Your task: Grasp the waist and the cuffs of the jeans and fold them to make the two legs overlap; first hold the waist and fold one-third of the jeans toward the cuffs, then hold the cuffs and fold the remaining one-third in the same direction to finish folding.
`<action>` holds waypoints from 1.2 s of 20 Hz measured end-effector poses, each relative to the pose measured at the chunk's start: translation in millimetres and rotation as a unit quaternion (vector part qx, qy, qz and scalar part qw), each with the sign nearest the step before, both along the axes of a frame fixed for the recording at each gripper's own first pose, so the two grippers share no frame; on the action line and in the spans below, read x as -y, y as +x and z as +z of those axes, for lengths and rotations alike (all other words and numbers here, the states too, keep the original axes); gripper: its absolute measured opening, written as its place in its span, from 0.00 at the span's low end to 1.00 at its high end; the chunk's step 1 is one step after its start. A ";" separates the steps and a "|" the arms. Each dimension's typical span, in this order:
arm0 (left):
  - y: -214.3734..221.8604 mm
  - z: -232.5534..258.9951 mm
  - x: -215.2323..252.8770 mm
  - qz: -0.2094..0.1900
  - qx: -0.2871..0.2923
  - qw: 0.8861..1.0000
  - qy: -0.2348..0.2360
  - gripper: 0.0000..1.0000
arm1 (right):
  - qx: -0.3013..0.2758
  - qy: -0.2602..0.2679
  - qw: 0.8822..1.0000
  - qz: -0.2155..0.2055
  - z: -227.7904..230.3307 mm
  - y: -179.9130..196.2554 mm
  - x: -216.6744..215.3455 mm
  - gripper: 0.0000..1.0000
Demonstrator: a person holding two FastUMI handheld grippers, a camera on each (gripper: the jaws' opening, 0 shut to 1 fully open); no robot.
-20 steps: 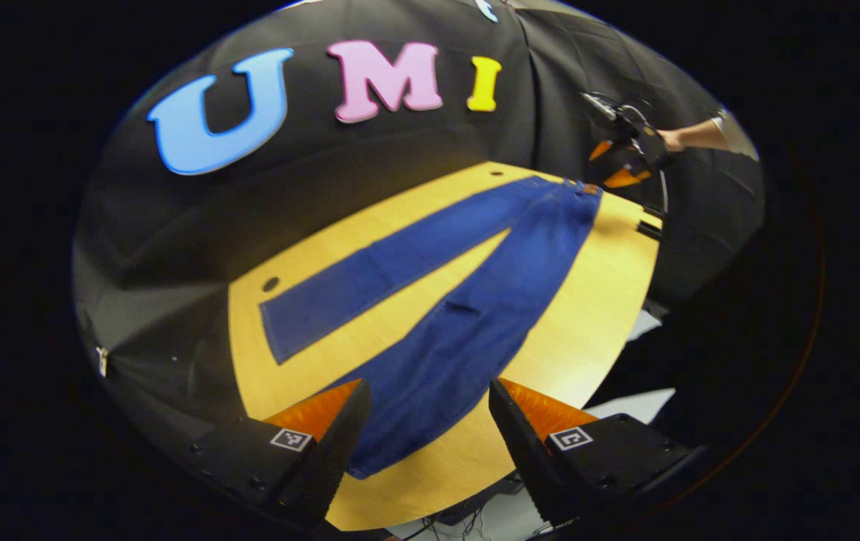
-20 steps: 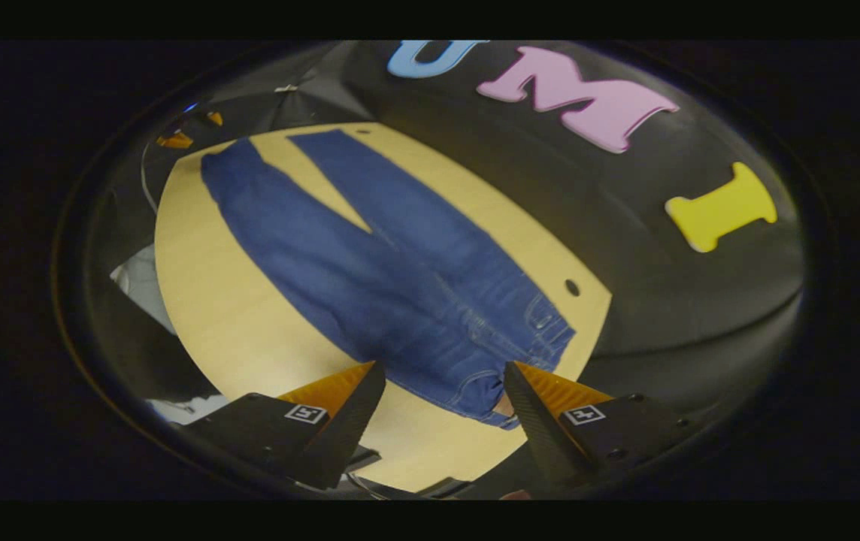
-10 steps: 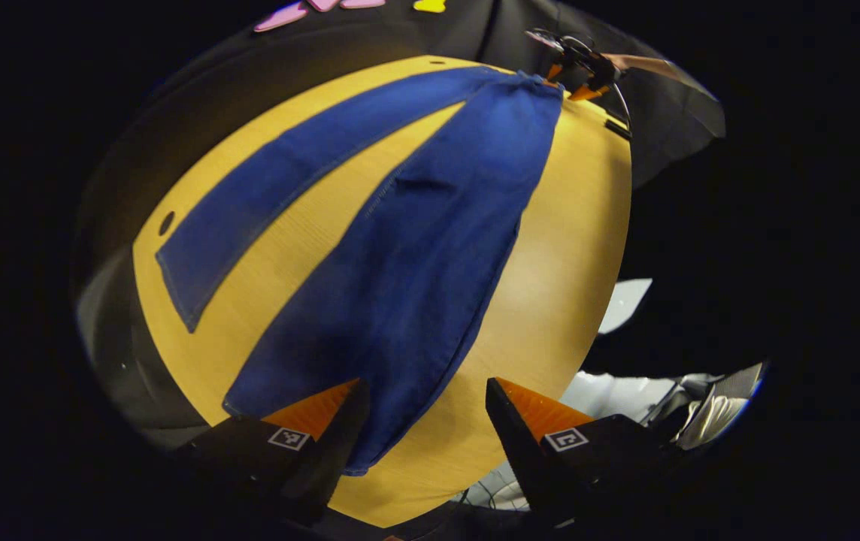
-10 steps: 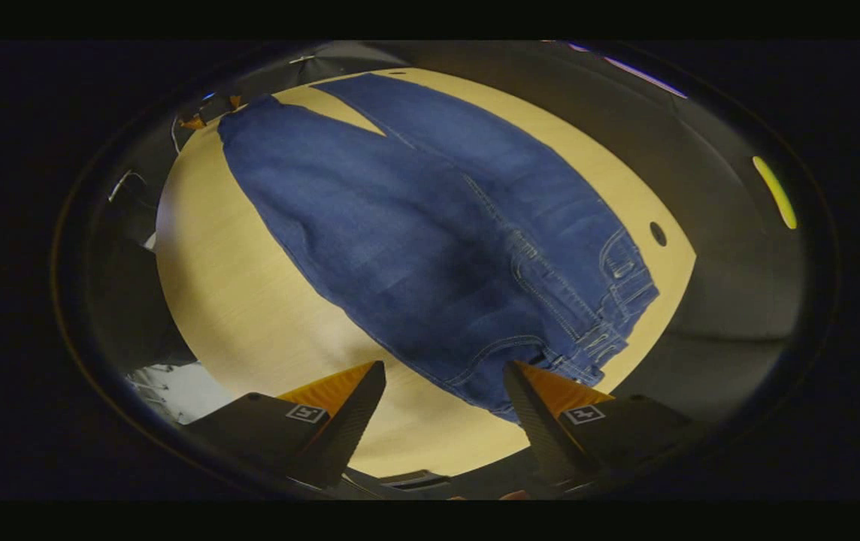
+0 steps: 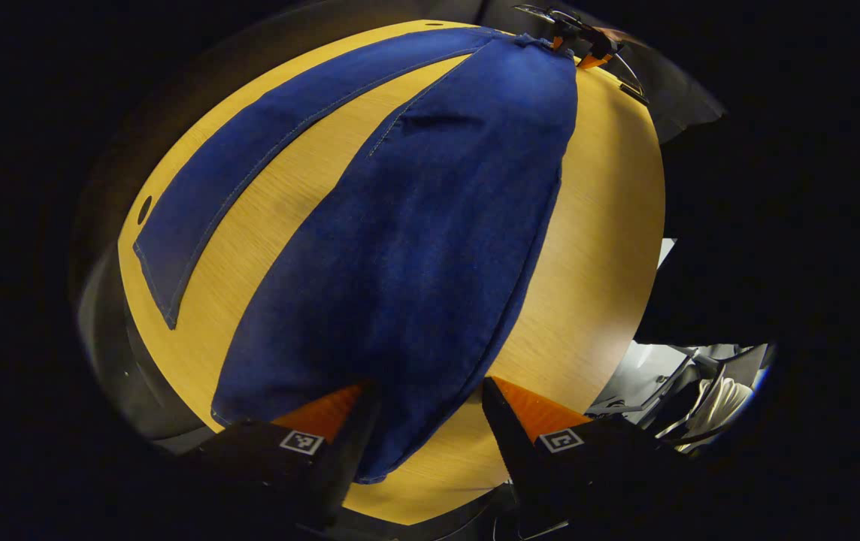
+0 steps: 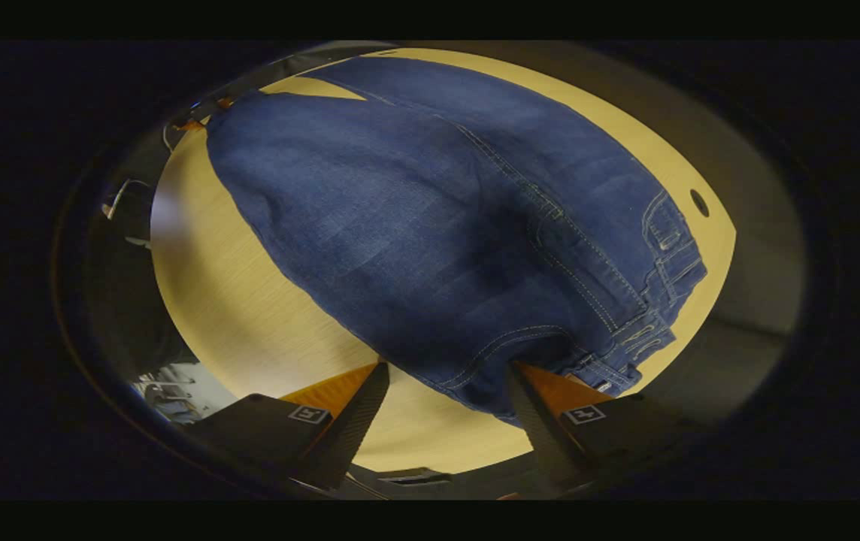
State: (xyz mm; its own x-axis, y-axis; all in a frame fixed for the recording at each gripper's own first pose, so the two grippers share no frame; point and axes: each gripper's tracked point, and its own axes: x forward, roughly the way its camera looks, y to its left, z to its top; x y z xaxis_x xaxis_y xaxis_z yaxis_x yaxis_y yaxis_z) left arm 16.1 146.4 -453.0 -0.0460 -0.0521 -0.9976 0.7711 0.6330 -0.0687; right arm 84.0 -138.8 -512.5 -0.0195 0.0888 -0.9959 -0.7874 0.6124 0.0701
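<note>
Over the last second both grippers have come down close to the blue denim jeans [image 5: 415, 248]: a second ago each view took in the whole garment from well above, and now the cloth fills most of each. By my reading this is the approach to the first fold, the one that lays one leg over the other, with no grasp made yet. In the left gripper view the left gripper [image 5: 424, 421] hangs over the near leg's cuff [image 5: 370, 443], its jaws wide apart with the hem between them and nothing pinched. In the right gripper view the right gripper [image 6: 446, 409] is equally wide open at the near corner of the waistband [image 6: 520, 391], one finger seemingly at the cloth's edge; whether it touches I cannot tell. The jeans lie flat on the round pale wooden table [image 5: 603, 248], legs spread in a V with bare wood between them. The far leg [image 5: 249, 158] runs off to the left. The denim looks smooth, barring a small crease on the near leg.
</note>
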 end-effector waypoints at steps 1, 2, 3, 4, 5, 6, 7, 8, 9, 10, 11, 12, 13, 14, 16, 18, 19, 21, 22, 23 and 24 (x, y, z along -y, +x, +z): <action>1.5 2.4 0.5 0.004 0.002 1.000 0.001 0.86 | -0.007 -0.003 1.000 -0.011 1.9 1.1 -0.7 0.96; 1.5 1.0 0.0 0.020 0.004 1.000 0.008 0.83 | -0.009 -0.006 1.000 -0.017 -2.3 3.2 -1.2 1.00; 4.8 3.2 2.0 0.029 0.011 0.999 0.007 0.69 | -0.015 -0.006 1.000 -0.024 3.3 3.3 -4.4 0.70; 13.6 1.1 -2.7 0.034 0.019 0.999 0.007 0.55 | 0.010 -0.003 0.999 -0.030 -1.0 13.8 -6.4 0.46; 16.7 -0.9 -3.8 0.044 0.024 0.999 0.005 0.40 | 0.018 -0.009 0.999 -0.045 -1.0 18.5 -7.0 0.23; 17.8 0.0 -4.8 0.060 0.024 0.998 0.004 0.26 | 0.021 -0.010 0.998 -0.054 0.7 19.2 -6.2 0.00; 18.2 -0.7 -5.0 0.081 0.019 0.997 0.002 0.12 | 0.024 -0.010 0.998 -0.060 -1.0 18.8 -6.3 0.00; 18.3 0.4 -5.6 0.102 0.010 0.995 0.000 0.06 | 0.028 -0.005 0.997 -0.071 -0.2 17.2 -4.9 0.24; 19.7 1.0 -6.5 0.115 0.003 0.993 0.000 0.06 | 0.033 0.001 0.996 -0.084 0.4 18.0 -5.0 0.16; 20.3 2.5 -5.7 0.118 0.000 0.993 -0.001 0.06 | 0.036 0.006 0.995 -0.098 1.8 17.3 -4.1 0.08; 22.4 4.3 -7.0 0.110 0.002 0.994 0.000 0.06 | 0.043 0.015 0.993 -0.111 3.9 18.3 -4.4 0.00; 23.9 8.2 -6.9 0.101 0.005 0.995 -0.002 0.06 | 0.053 0.024 0.990 -0.127 9.1 19.6 -5.2 0.06; 25.4 13.3 -5.2 0.094 0.007 0.996 -0.003 0.02 | 0.065 0.038 0.987 -0.144 15.8 21.3 -6.2 0.06; 27.8 19.1 -3.8 0.091 0.013 0.996 -0.007 0.06 | 0.081 0.054 0.981 -0.166 23.6 25.6 -7.5 0.00; 38.7 34.9 -2.8 0.084 0.036 0.996 -0.016 0.06 | 0.111 0.092 0.967 -0.211 46.2 36.2 -10.2 0.06; 53.4 55.1 -4.1 0.086 0.057 0.994 -0.025 0.06 | 0.140 0.125 0.950 -0.248 67.7 50.7 -9.5 0.03; 63.8 64.3 -6.2 0.091 0.067 0.993 -0.028 0.06 | 0.151 0.134 0.945 -0.258 76.8 57.0 -8.9 0.06; 88.9 84.1 -10.3 0.105 0.087 0.990 -0.037 0.06 | 0.172 0.146 0.937 -0.265 99.1 70.8 -9.4 0.06; 104.0 94.6 -11.0 0.115 0.100 0.987 -0.043 0.06 | 0.182 0.151 0.934 -0.269 109.5 78.3 -10.0 0.06; 120.1 105.9 -11.7 0.127 0.115 0.984 -0.049 0.06 | 0.193 0.157 0.929 -0.274 120.7 88.6 -11.2 0.06; 138.8 114.7 -13.8 0.138 0.128 0.981 -0.054 0.06 | 0.206 0.161 0.925 -0.276 131.4 100.5 -11.8 0.06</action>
State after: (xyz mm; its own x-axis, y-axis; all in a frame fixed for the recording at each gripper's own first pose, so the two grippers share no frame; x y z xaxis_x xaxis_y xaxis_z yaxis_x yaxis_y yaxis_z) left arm 154.9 160.1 -338.3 0.2360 -0.1330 -0.9626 0.5719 0.8199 0.0269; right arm 184.5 -127.0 -381.0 0.4925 0.2659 -0.8287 -0.3608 0.9289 0.0836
